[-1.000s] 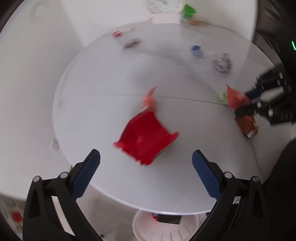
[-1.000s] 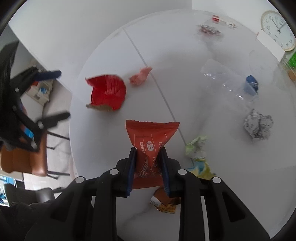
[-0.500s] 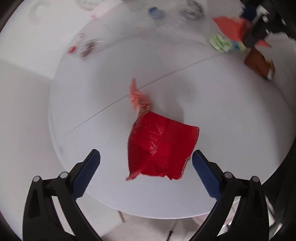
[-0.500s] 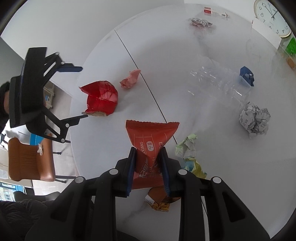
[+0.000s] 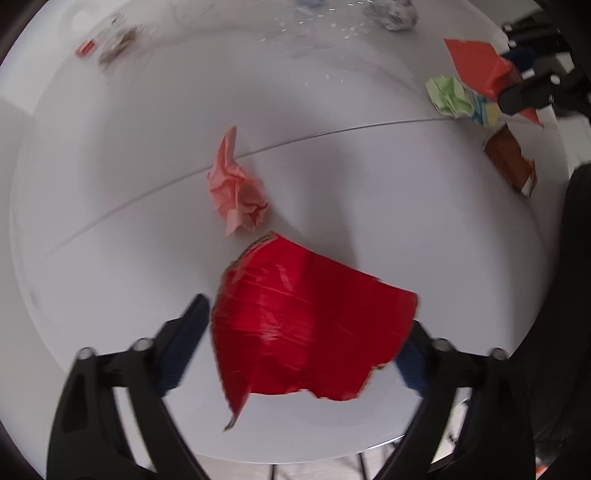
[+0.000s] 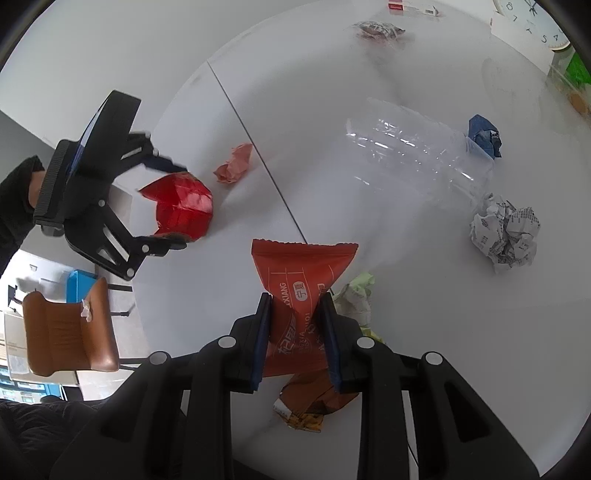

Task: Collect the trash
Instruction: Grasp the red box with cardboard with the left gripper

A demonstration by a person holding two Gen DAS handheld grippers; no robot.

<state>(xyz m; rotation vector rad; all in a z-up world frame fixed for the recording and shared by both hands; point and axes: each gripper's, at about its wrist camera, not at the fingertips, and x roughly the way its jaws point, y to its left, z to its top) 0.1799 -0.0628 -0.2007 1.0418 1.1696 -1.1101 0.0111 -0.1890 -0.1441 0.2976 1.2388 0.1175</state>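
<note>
A crumpled red cardboard piece [image 5: 306,325] lies near the front edge of the round white table [image 5: 110,184]. My left gripper [image 5: 303,347] is open, its fingers on either side of the piece, close to its edges; in the right wrist view [image 6: 181,201] the same shows. My right gripper [image 6: 295,325] is shut on an orange-red snack wrapper [image 6: 301,280], held above the table; it shows at the far right of the left wrist view [image 5: 480,68].
A pink paper ball [image 5: 238,188], green and yellow crumpled paper [image 5: 450,96], a brown wrapper [image 5: 511,162], a clear plastic bottle [image 6: 417,147], a blue scrap [image 6: 484,134], a white paper ball [image 6: 506,232] and small wrappers [image 6: 376,29] lie on the table. A brown chair [image 6: 66,332] stands beside it.
My left gripper has moved forward and down onto the red cardboard, so its fingers now flank it and sit narrower. My right gripper keeps holding the wrapper, nearly still.
</note>
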